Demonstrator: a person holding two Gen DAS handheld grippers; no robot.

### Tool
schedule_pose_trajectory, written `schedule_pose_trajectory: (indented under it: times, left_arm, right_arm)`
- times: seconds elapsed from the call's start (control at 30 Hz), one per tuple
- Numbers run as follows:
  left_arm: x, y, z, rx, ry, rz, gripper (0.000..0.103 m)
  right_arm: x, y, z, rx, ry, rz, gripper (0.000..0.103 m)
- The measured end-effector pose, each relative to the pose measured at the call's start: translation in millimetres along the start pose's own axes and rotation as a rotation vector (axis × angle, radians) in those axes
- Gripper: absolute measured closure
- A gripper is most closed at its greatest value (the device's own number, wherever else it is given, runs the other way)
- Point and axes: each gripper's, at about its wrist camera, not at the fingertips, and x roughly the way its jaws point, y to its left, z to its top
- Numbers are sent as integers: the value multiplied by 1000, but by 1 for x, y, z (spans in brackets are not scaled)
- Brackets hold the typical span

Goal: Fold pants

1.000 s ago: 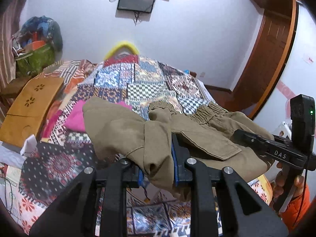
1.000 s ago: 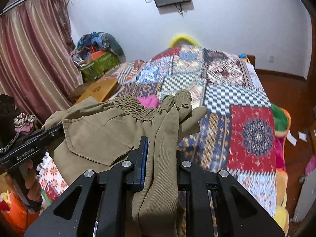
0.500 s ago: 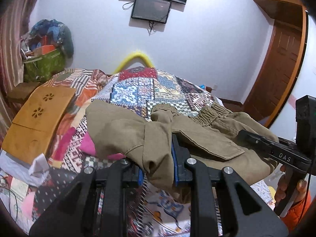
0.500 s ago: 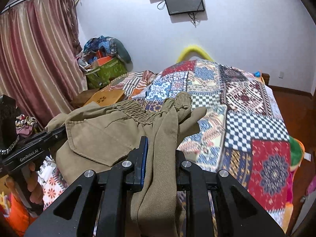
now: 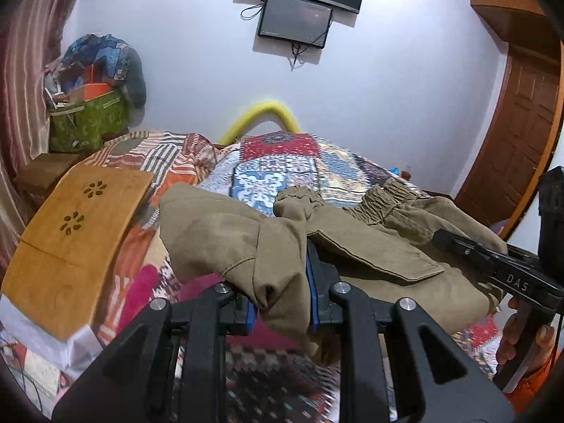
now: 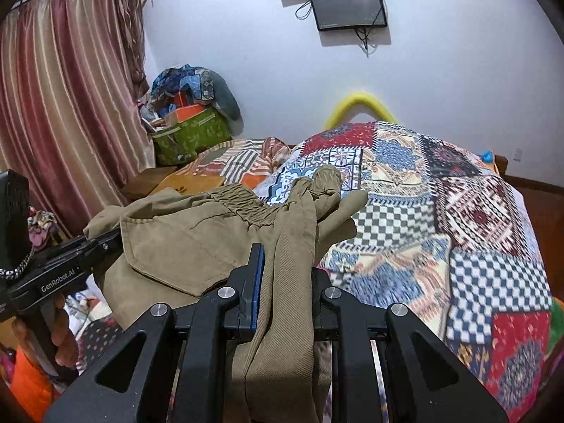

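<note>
1. Pants (image 5: 370, 246) of khaki twill hung bunched between the two tongs, held up off the near end of the bed, their elastic-gathered cuffs (image 5: 299, 201) and ruched waistband (image 5: 384, 197) pointing toward the far wall.
2. At far left, striped pink curtains (image 6: 70, 105) hung in glossy vertical folds.
3. Beside them, in the far corner, a green patterned fabric box (image 5: 88, 123) sat heaped with clothes and a rolled blue quilt.
4. A curved wooden lap tray (image 5: 77, 239) with flower-shaped cutouts lay on the left of the bed, just left of the pants.
5. The left gripper (image 5: 282, 303) was closed on a thick fold of pants fabric, its blue-lined pads (image 5: 310, 282) pressed against the cloth on both sides.
6. A magenta cloth (image 5: 141, 282) lay on the bed under the left edge of the pants.
7. The patchwork quilt (image 6: 440, 229), in checkered, floral and medallion squares, covered the mattress beyond the pants, with nothing lying on its middle stretch.
8. A yellow foam arch (image 6: 359, 105) rose at the far end of the bed, below two dark wall-mounted screens (image 6: 349, 3).
9. The right gripper (image 6: 285, 282) was clamped nearly shut on a narrow rope of twisted twill that ran up between its fingers.
10. From the left camera, a hand (image 5: 521, 335) with an orange sleeve gripped that tool's handle at right.
11. A brown panelled wooden door (image 5: 521, 123) stood at far right.
</note>
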Motion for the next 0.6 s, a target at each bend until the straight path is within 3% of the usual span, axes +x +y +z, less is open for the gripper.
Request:
schedule_pose_trajectory:
  times: [0.3,0.43,0.6]
  left_arm:
    - [78,45,5,12,30,59,81]
    - [111,60,-11,7,95,81,81]
    - [137,59,-38,84,214,120,81]
  right_arm:
    - [74,8,10,-18,14,-42,89]
    - [113,2,-5,5,89,-51,89]
    - [141,-2,-35,0,210,-76,89]
